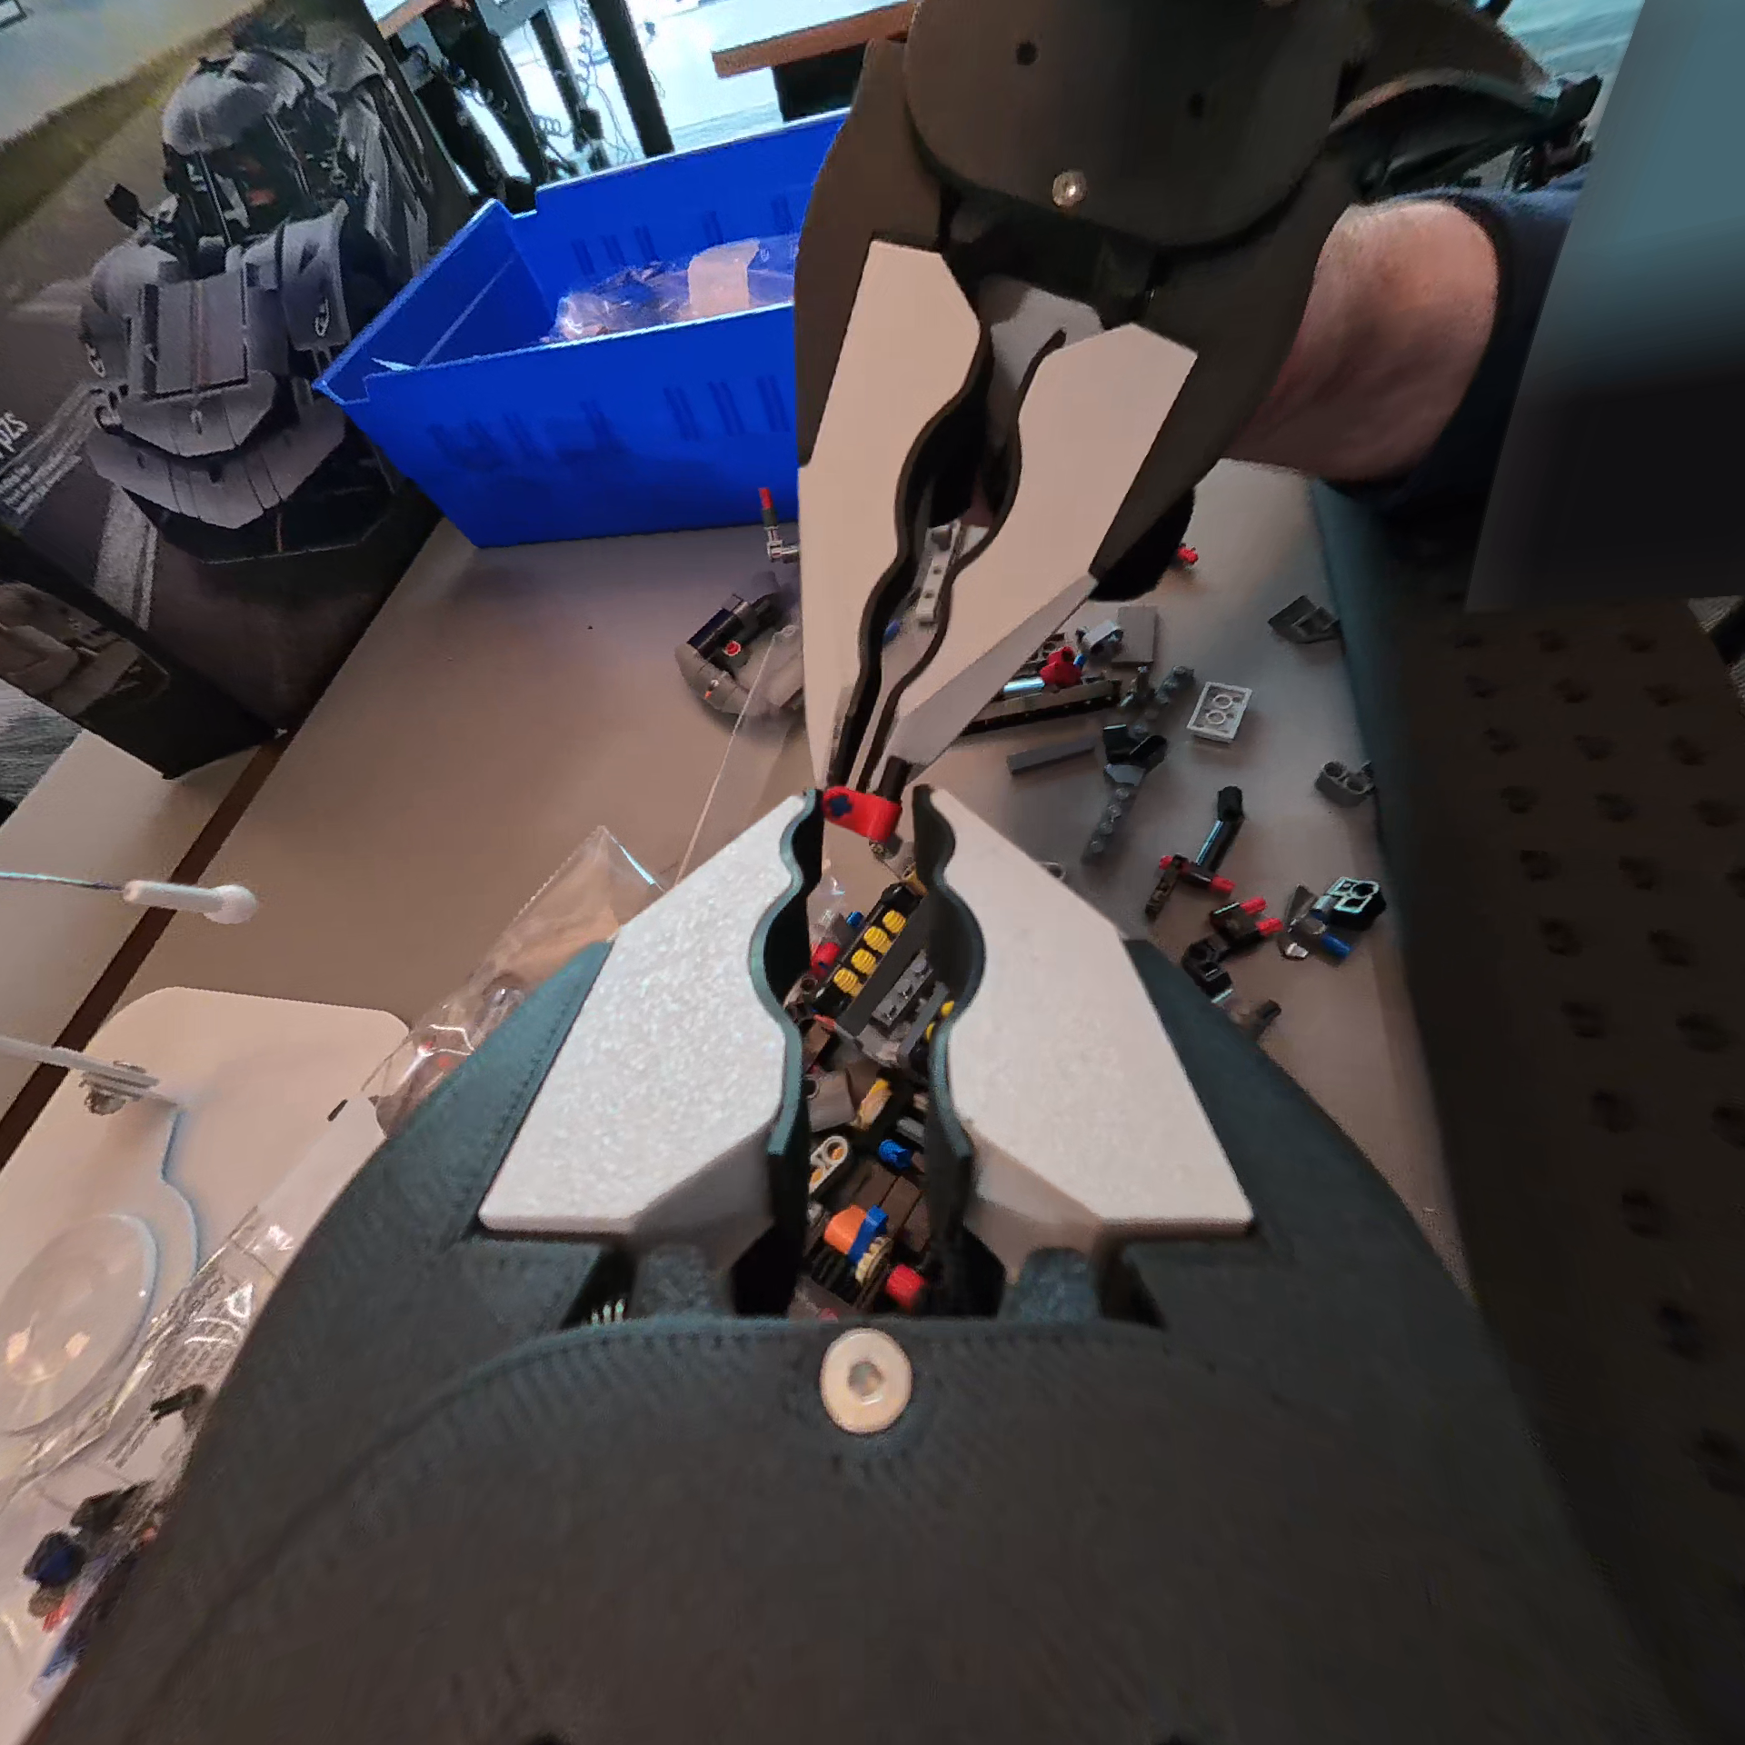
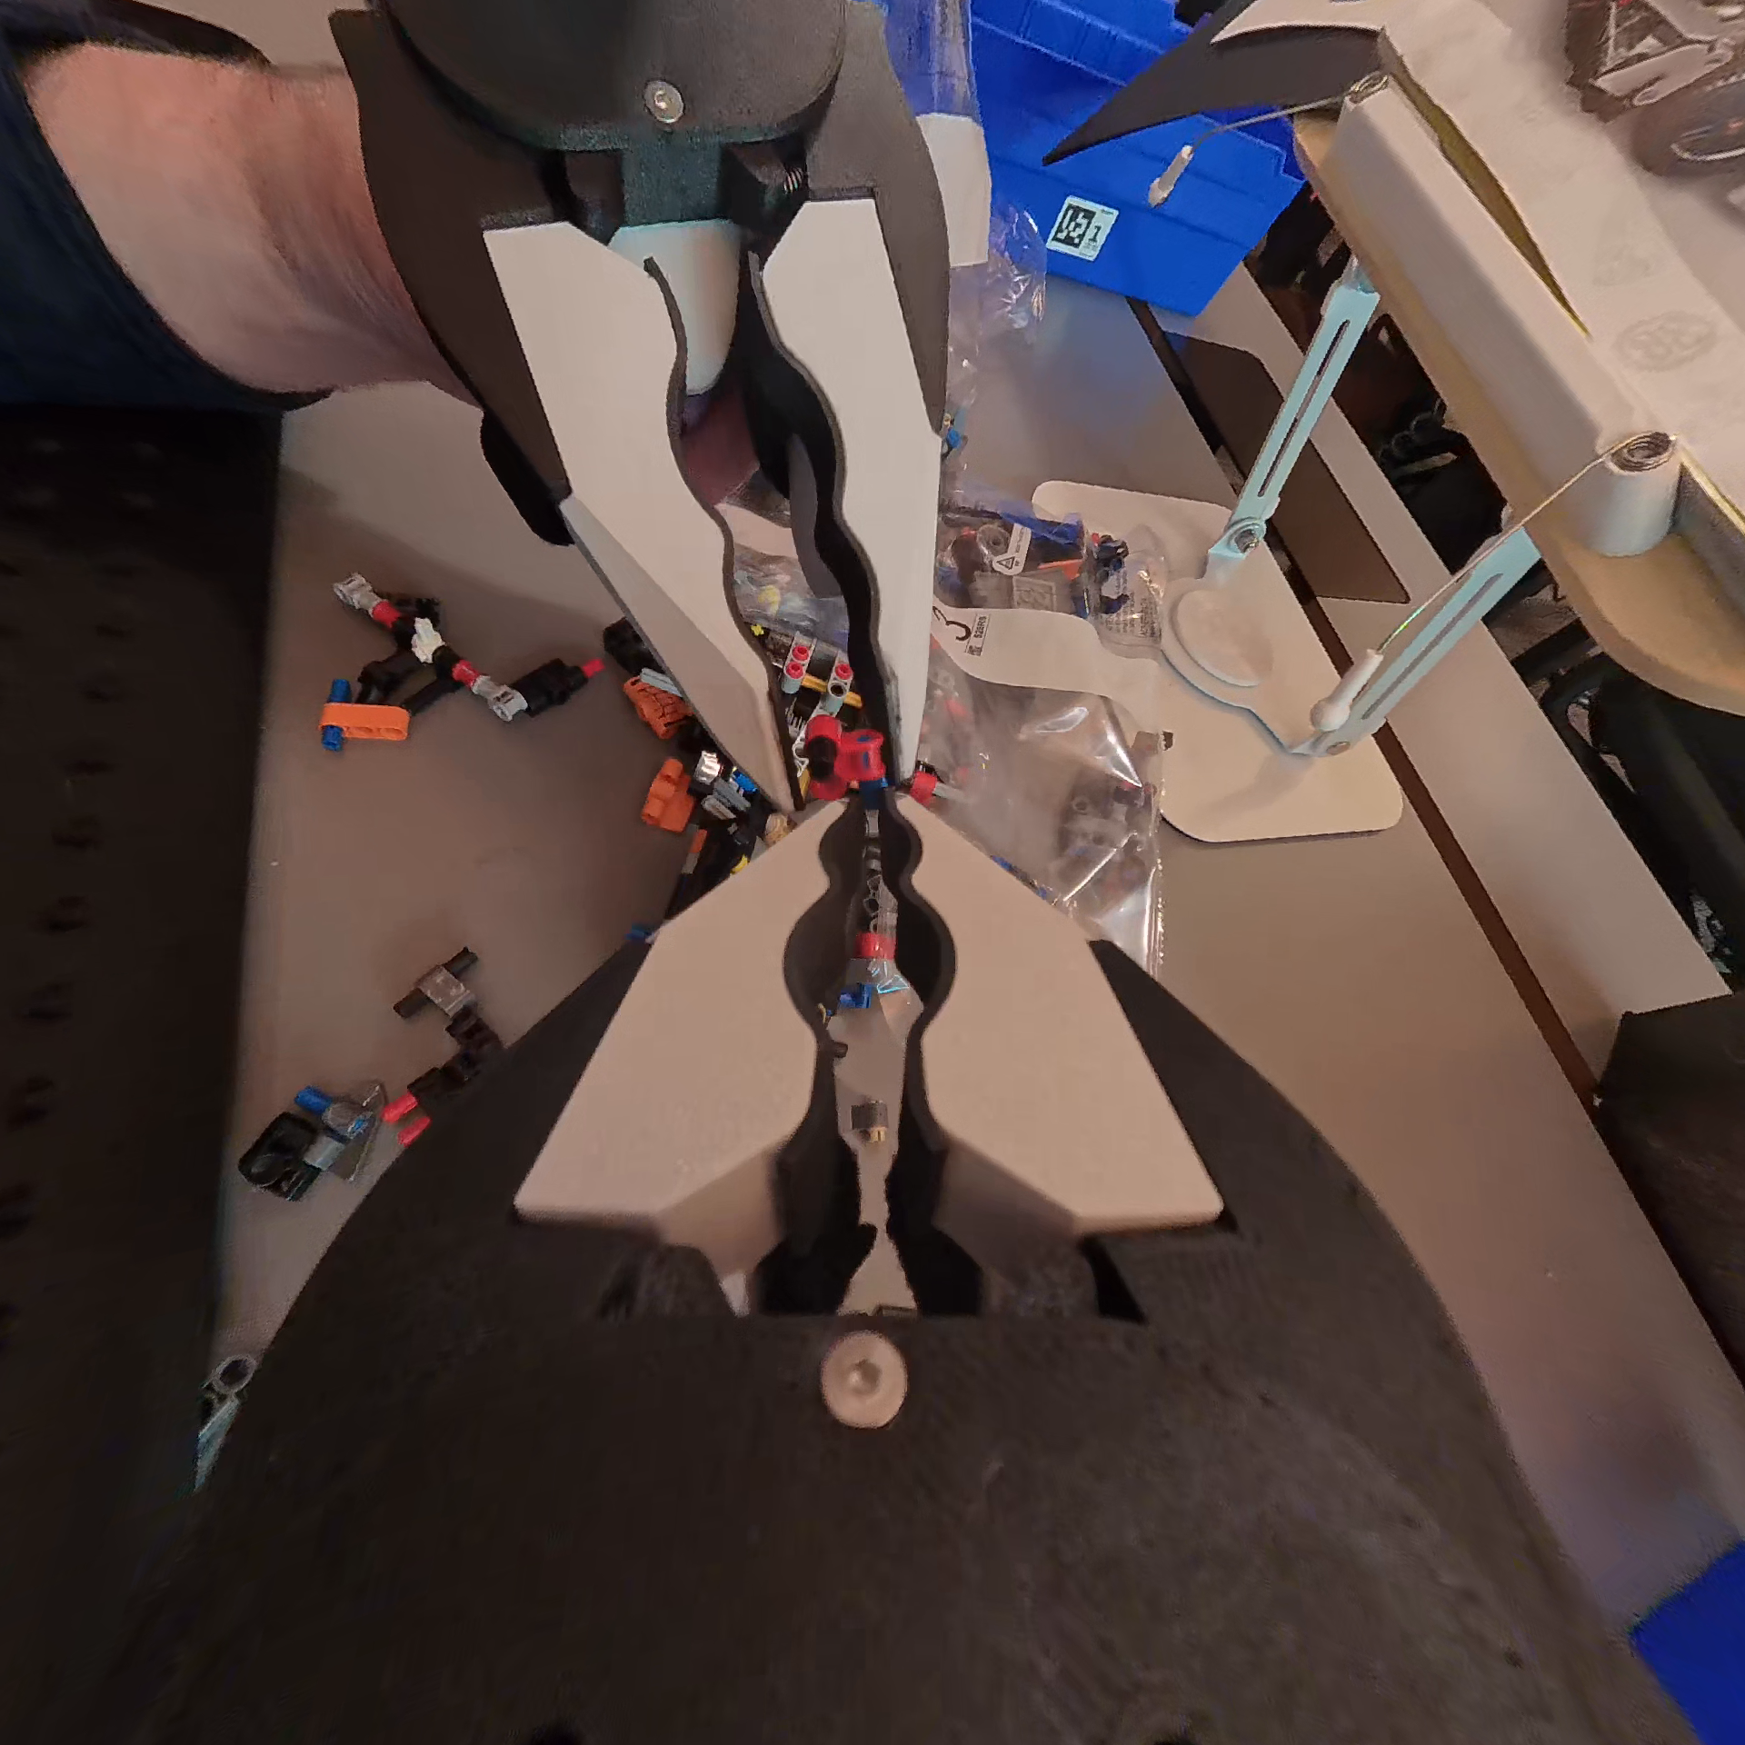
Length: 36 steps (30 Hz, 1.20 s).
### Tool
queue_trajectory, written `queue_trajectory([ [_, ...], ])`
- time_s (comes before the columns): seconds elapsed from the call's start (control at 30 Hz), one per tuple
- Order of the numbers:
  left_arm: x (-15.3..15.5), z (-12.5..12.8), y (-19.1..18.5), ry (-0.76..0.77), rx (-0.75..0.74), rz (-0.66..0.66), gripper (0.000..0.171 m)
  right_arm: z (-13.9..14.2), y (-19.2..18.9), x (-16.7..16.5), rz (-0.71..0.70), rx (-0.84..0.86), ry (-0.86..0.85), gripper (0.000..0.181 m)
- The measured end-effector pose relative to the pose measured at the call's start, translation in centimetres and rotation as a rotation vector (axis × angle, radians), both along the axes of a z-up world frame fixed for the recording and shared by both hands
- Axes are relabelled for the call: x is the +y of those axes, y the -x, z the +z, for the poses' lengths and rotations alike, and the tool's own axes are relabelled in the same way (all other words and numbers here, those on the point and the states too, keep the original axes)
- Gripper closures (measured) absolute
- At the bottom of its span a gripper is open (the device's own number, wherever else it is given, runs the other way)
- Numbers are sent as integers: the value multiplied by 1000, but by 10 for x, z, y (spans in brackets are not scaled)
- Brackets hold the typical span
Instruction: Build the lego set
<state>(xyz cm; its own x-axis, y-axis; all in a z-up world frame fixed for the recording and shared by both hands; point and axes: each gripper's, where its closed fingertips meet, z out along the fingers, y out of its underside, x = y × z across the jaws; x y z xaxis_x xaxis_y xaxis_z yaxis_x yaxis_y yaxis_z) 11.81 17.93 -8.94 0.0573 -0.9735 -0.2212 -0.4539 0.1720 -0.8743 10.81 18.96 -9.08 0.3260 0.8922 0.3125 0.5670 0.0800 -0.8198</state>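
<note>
My left gripper (image 1: 864, 803) is shut on a small red connector (image 1: 861, 814) with a blue pin in it, held above the table. My right gripper (image 1: 867, 760) comes in from the far side, tip to tip with the left, and is shut on a thin black piece (image 1: 889, 776) that touches the red connector. In the right wrist view my right gripper (image 2: 873, 814) holds that black piece (image 2: 873, 845). The left gripper (image 2: 850, 782) there pinches the red connector (image 2: 842, 746). A partly built model (image 1: 878, 1001) lies below, mostly hidden by the fingers.
Loose pieces (image 1: 1218, 850) lie scattered on the grey table (image 1: 472, 755). More loose pieces (image 2: 425, 661) show in the right wrist view. A blue bin (image 1: 585, 415) and the set's box (image 1: 189, 378) stand behind. Clear bags of parts (image 2: 1048, 746), a white stand (image 2: 1275, 765) and a black perforated board (image 2: 113, 850) flank the work. Only a small space, under 4 cm, lies between the two pairs of fingers.
</note>
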Motion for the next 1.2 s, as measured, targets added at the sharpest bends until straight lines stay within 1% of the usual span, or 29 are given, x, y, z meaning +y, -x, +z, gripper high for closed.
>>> queue_trajectory([
  [0.03, 1, -1, 0, -16, 7, 6, 158, -1, 0, 0, 0, -7, 0, 181],
  [0.17, 1, 3, 1, -40, -6, 4, 159, 1, 1, -1, 4, -1, -5, 181],
  [0.3, 0, 8, 2, -8, -41, -1, 158, 5, 0, -1, 6, 21, -14, 181],
  [0.43, -3, 22, 3, 98, -145, -26, 159, 16, 0, -4, 26, 90, -7, 181],
  [0.53, -1, 42, 11, 164, -260, -39, 159, 12, -9, 1, -5, 62, -6, 181],
  [0.6, -4, 47, 12, 191, -288, -58, 159, 21, -5, -4, 25, 135, 4, 181],
  [0.67, -7, 46, 9, 227, -295, -76, 159, 35, -2, -6, 35, 205, -10, 181],
  [0.73, -6, 45, 7, 281, -311, -78, 159, 42, -3, -8, 33, 219, -47, 181],
  [0.9, -7, 49, 7, 415, -378, -128, 159, 40, 2, -9, 26, 171, -129, 169],
  [1.0, -11, 47, 3, 430, -370, -147, 159, 41, 5, -8, 12, 150, -197, 169],
  [1.2, -11, 44, 1, 441, -364, -142, 159, 40, 4, -6, -24, 92, -259, 174],
])
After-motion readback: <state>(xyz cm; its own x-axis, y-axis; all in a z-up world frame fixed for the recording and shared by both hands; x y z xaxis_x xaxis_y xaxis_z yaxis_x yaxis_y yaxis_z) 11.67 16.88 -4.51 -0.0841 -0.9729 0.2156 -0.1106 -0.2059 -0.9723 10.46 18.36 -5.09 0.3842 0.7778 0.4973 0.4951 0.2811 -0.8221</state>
